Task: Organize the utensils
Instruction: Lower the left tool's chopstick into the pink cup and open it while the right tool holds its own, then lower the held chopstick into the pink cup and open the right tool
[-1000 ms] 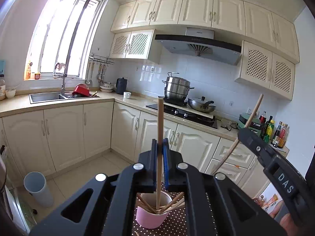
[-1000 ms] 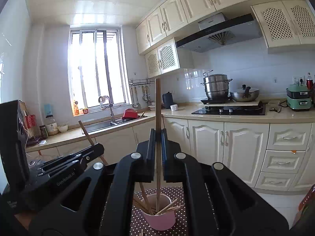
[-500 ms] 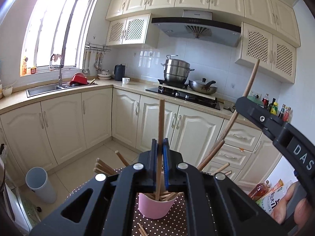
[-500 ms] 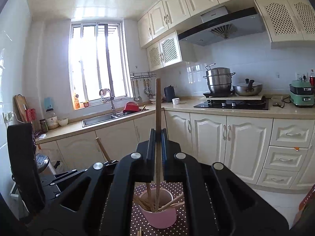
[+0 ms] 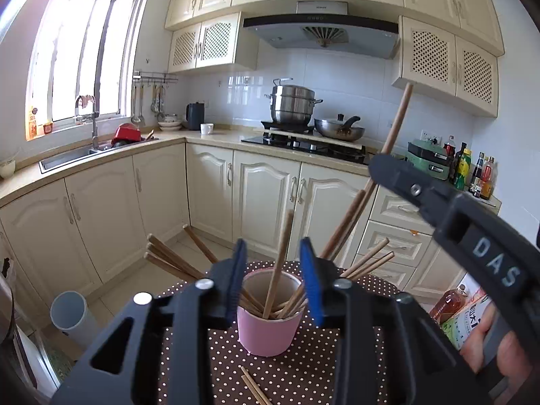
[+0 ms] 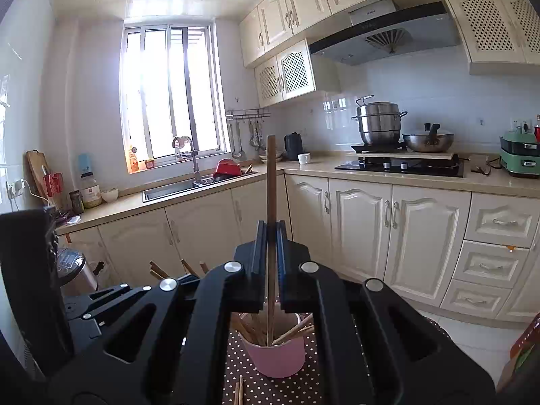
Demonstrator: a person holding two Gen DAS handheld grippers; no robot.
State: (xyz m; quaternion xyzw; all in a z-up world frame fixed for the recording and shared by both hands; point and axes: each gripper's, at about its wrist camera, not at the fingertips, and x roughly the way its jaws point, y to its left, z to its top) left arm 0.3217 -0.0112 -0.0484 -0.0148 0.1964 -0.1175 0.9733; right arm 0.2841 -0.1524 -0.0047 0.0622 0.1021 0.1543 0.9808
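Observation:
A pink cup [image 5: 268,324] holding several wooden chopsticks stands on a brown polka-dot tablecloth [image 5: 209,354]. My left gripper [image 5: 273,253] hovers just over the cup with its jaws opening. One chopstick [image 5: 280,256] leans loose between the blue pads [image 5: 312,290], its lower end in the cup. My right gripper [image 6: 271,233] is shut on an upright chopstick [image 6: 271,182] whose lower end dips into the cup [image 6: 276,354]. In the left wrist view the right gripper [image 5: 381,165] comes in from the right, holding its chopstick [image 5: 396,125].
Loose chopsticks [image 5: 253,388] lie on the cloth in front of the cup. A grey bin [image 5: 69,317] stands on the floor at left. A bottle and a carton [image 5: 452,303] sit at right beside a person's hand [image 5: 499,354]. Kitchen cabinets lie beyond.
The left gripper's jaws have parted and let go of its chopstick, which now leans in the cup. Both grippers have sunk toward the cup.

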